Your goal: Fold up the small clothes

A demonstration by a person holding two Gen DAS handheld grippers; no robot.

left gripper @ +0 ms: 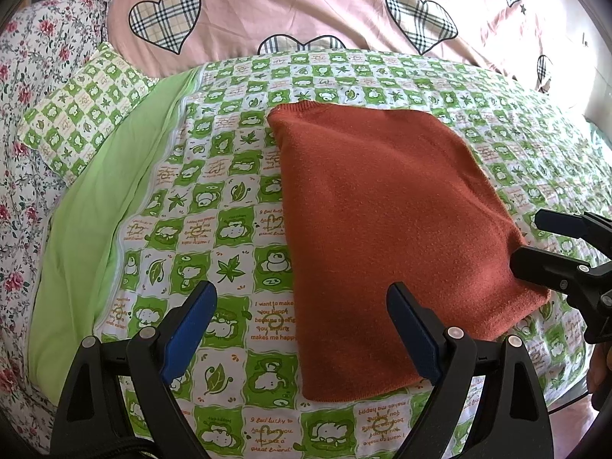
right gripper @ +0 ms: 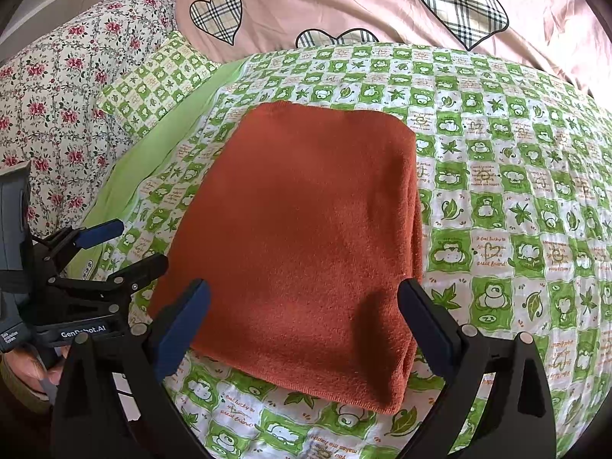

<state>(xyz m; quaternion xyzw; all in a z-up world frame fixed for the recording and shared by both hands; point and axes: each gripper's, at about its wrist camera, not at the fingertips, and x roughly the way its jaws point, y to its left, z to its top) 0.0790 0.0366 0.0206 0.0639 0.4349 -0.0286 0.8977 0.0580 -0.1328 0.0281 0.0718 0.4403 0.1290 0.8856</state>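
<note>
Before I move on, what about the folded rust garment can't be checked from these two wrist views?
- Rust garment: sleeves and collar tucked inside the folds, both views.
- Its underside: hidden against the green checked sheet.
- Near edge: partly covered by the left gripper fingers, left view.
- Garment type: unclear.

One folded rust-orange garment lies on one green checked bedspread. There are two claws, left claw and right claw, one small green checked pillow, one pink quilt, and one flowered cover.
</note>
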